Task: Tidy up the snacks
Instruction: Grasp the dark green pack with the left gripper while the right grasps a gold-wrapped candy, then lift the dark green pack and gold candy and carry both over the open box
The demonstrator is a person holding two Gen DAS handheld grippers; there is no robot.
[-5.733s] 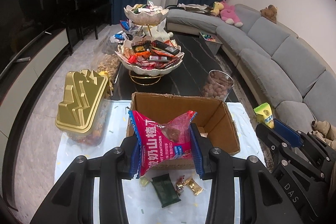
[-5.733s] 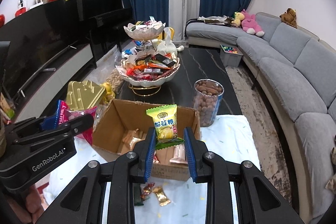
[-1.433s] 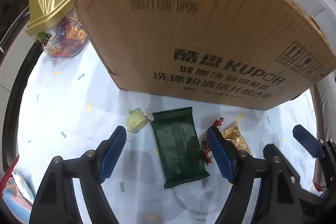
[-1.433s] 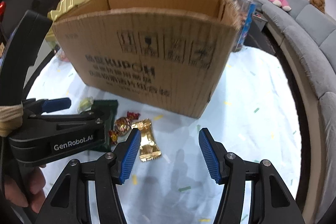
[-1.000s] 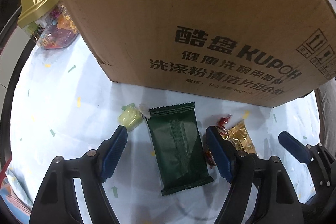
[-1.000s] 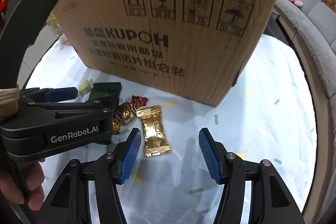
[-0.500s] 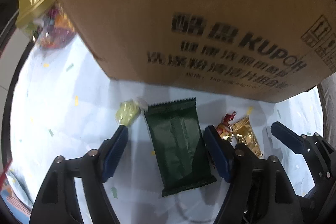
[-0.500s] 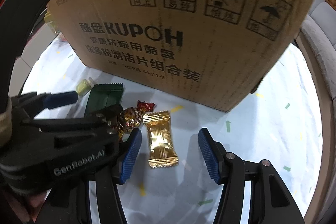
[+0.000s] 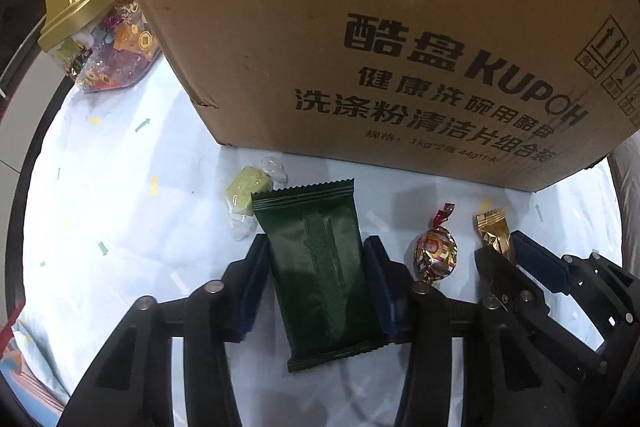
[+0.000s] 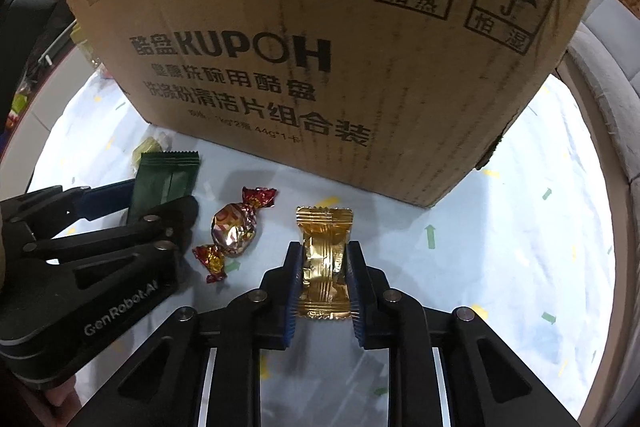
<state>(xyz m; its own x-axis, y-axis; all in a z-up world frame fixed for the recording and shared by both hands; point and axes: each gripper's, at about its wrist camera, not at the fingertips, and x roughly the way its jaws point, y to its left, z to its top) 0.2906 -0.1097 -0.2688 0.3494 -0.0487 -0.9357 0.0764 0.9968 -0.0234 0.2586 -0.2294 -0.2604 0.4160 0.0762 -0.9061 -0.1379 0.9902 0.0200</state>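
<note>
White cloth (image 9: 120, 187), cardboard box (image 9: 360, 27) looming over sweets (image 9: 436, 253)

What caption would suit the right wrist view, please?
Right tongs shut on a gold candy packet beside the cardboard box.

A home living room, seen low over a snack-strewn table.

A grey upholstered sofa (image 10: 600, 39) curved past the right edge, and a pale cloth with confetti-like flecks (image 10: 500, 247) covered the table. On it stood a reused cardboard box (image 10: 320, 47) printed for dishwasher tablets, a gold-lidded jar of sweets (image 9: 100, 39) and loose wrapped candies (image 9: 436, 251).
</note>
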